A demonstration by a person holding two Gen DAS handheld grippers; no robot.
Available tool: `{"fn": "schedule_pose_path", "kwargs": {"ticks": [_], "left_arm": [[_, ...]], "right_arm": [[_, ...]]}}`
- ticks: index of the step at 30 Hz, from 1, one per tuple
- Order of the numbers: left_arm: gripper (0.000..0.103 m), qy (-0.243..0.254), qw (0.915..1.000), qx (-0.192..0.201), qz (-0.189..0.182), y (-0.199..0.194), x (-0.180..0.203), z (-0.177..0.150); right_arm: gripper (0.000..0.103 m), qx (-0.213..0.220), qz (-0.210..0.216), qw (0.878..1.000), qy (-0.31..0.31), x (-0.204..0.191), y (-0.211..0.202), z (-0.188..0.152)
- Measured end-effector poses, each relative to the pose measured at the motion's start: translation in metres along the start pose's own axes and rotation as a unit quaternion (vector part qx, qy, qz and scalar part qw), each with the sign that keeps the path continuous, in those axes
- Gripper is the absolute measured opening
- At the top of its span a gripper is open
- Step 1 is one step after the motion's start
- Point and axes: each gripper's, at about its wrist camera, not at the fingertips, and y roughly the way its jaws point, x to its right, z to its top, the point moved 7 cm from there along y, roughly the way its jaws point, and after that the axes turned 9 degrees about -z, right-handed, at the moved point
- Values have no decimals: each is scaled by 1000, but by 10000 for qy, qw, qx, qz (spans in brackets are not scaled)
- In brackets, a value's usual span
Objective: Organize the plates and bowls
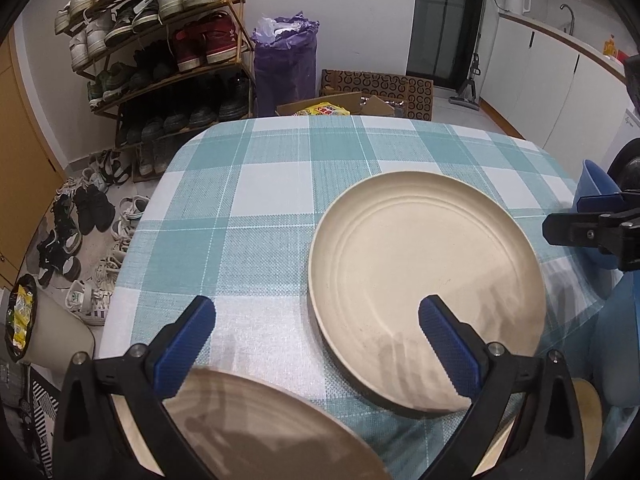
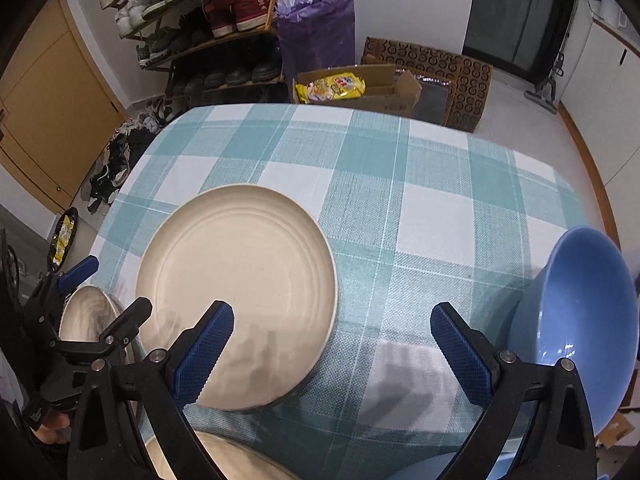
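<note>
A large cream plate (image 1: pixel 424 292) (image 2: pixel 236 292) lies flat on the checked tablecloth (image 1: pixel 272 184) (image 2: pixel 400 208). My left gripper (image 1: pixel 316 312) (image 2: pixel 108 292) is open, hovering over the near edge, its right finger above the plate's near rim. A second cream dish (image 1: pixel 272 428) (image 2: pixel 88 312) sits low beneath its fingers, partly hidden. My right gripper (image 2: pixel 332 316) (image 1: pixel 568 216) is open too, its left finger over the plate's near rim. A blue bowl (image 2: pixel 580 320) (image 1: pixel 592 192) stands at the table's right edge, outside the right finger.
Another cream rim (image 2: pixel 224 460) shows at the bottom edge. Beyond the table are a shoe rack (image 1: pixel 160 60), a purple bag (image 1: pixel 284 60) and cardboard boxes (image 2: pixel 360 88). Shoes lie on the floor at left (image 1: pixel 80 220). White cabinets (image 1: pixel 560 80) line the right wall.
</note>
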Motion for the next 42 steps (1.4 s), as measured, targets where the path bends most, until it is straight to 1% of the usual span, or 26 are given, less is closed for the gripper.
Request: {"fn": "schedule_pose_path", "kwargs": {"ticks": [2,4,12,14,15,16,18,20,22,23,24,25,28,29,31,33,34,36,38,42], "left_arm": [[100,-3,10000,-42,-17,3,0,0],[95,5,9999,-92,-71,6,2,-1],[94,-4,9997,-193,-117,12,2,-2],[89,-18,9997,-224,-130,14,2,-2],[83,-31,9996,-256,-152,15,2,-3],[82,-50,9994,-289,-179,17,2,-4],[81,-79,9993,-300,-221,18,2,-4],[75,-91,9991,-320,-250,19,2,-5],[66,-89,9988,-381,-288,21,3,-7],[64,-90,9987,-401,-301,22,4,-8],[60,-86,9986,-420,-311,22,4,-8],[56,-88,9985,-432,-318,22,4,-9],[48,-103,9982,-465,-353,23,5,-10],[47,-98,9982,-467,-353,23,5,-10],[41,-102,9982,-467,-356,23,5,-10],[40,-103,9981,-477,-368,24,5,-10],[39,-102,9982,-472,-363,23,4,-10],[37,-117,9982,-459,-375,22,3,-11],[33,-134,9981,-462,-388,22,2,-11],[25,-168,9980,-467,-390,21,1,-12]], "right_arm": [[101,-83,7,10000,23,-1,6,0],[100,-148,29,9999,26,-2,11,1],[99,-286,9,9996,-25,-6,24,5],[95,-336,16,9994,-55,-7,27,5],[95,-359,32,9993,-54,-8,29,5],[94,-377,41,9993,-48,-8,30,5],[90,-422,69,9991,-35,-8,33,4],[83,-472,91,9988,-15,-8,35,4],[81,-475,101,9988,-34,-9,34,3],[81,-476,107,9988,-69,-10,34,3],[81,-483,105,9987,-87,-11,34,3],[79,-491,126,9987,-97,-11,33,3],[72,-579,183,9980,-147,-14,36,1],[68,-617,194,9978,-155,-14,38,0],[60,-654,202,9975,-195,-16,41,-2],[54,-666,207,9973,-211,-17,42,-3],[50,-654,195,9974,-217,-17,42,-3],[46,-632,169,9976,-218,-17,42,-3],[35,-617,160,9977,-249,-17,41,-3],[30,-645,172,9972,-327,-19,43,-5]]}}
